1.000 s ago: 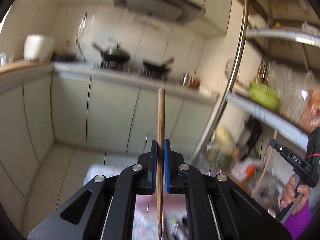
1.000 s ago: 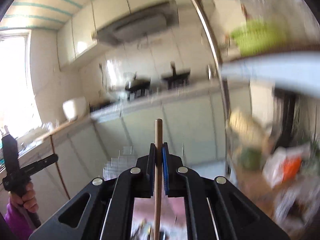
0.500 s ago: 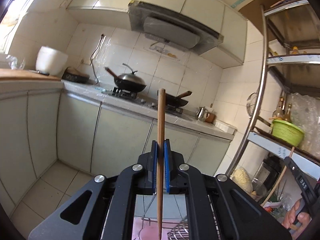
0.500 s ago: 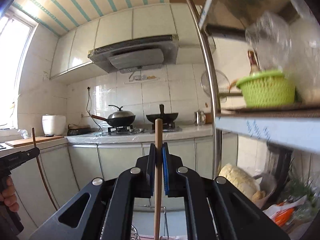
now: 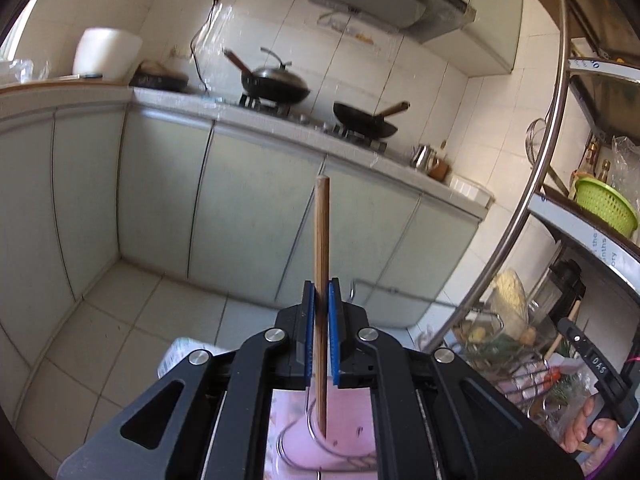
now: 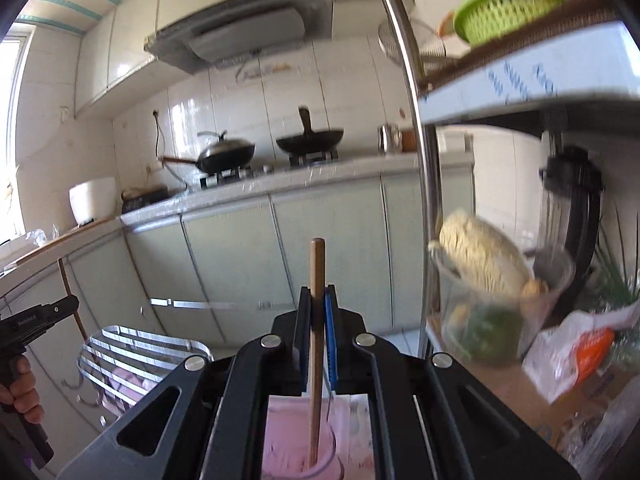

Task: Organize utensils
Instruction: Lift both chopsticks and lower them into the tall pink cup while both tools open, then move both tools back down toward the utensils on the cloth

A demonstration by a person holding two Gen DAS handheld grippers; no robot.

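My left gripper (image 5: 320,304) is shut on a brown wooden chopstick (image 5: 322,232) that stands upright between the blue pads. Its lower tip hangs over a curved wire holder (image 5: 296,436) on a pink cloth (image 5: 348,412). My right gripper (image 6: 317,308) is also shut on an upright wooden chopstick (image 6: 317,268), whose lower tip reaches into a round clear rim (image 6: 332,466) over the pink cloth (image 6: 352,420). In the left wrist view the right gripper (image 5: 600,368) shows at the lower right in a hand (image 5: 592,436). The right wrist view has the left gripper (image 6: 70,304) at the left edge.
A slatted metal rack (image 6: 140,352) stands to the left of the pink cloth. A steel shelf post (image 6: 420,160) rises on the right, with a green basket (image 6: 504,8), a jar of noodles (image 6: 484,264) and food bags (image 6: 580,348). Pale cabinets (image 5: 248,208) with a stove top and woks (image 5: 276,84) lie ahead.
Both grippers have sunk and tipped downward. The pink cloth, wire holder and metal rack now fill more of the lower view. Each gripper still clamps its chopstick as before.
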